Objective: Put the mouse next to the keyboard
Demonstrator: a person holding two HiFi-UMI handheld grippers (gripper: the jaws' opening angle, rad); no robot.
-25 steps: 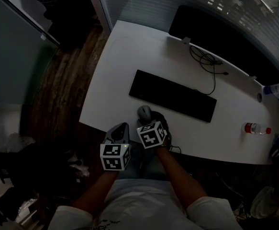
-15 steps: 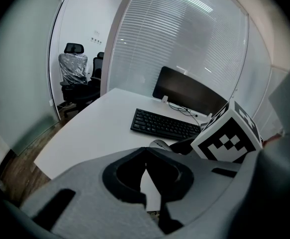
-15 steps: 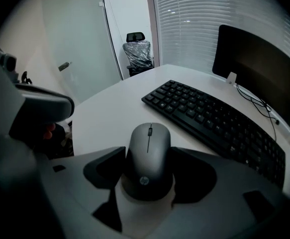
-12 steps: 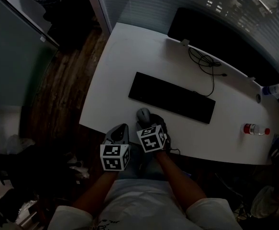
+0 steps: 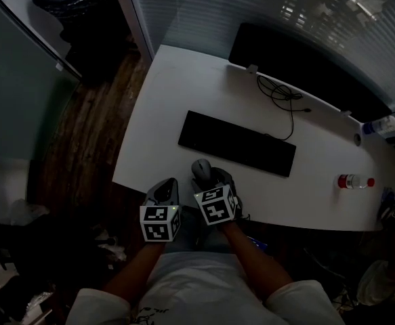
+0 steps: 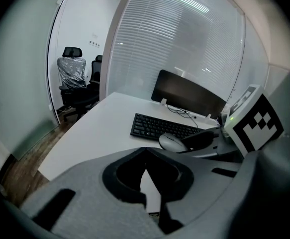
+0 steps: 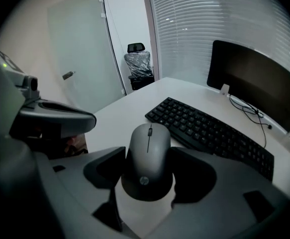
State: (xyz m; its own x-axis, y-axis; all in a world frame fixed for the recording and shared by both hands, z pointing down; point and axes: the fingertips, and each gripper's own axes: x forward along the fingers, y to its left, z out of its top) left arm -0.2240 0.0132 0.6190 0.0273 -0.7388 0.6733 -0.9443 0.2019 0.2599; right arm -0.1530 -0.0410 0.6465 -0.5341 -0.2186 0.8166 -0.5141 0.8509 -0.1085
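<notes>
A grey mouse (image 7: 148, 148) sits between the jaws of my right gripper (image 7: 147, 156), which is shut on it at its sides. In the head view the mouse (image 5: 201, 168) is at the near edge of the white table (image 5: 163, 114), just in front of the left end of the black keyboard (image 5: 236, 143). My right gripper (image 5: 211, 181) is right behind the mouse. Over the table's edge and left of the right one, my left gripper (image 5: 163, 193) is shut with nothing in it. Its jaw tips (image 6: 145, 154) touch, with the mouse (image 6: 172, 142) and keyboard (image 6: 162, 126) ahead to the right.
A dark monitor (image 5: 299, 63) stands along the far edge, with a coiled cable (image 5: 282, 100) in front of it. A red-capped bottle (image 5: 353, 181) lies on its side at the right. Wooden floor (image 5: 95, 134) lies to the left of the table. An office chair (image 6: 72, 78) stands beyond.
The head view has shifted a little. The right gripper keeps the mouse at the table's near edge in front of the keyboard, and the left gripper stays shut beside it.
</notes>
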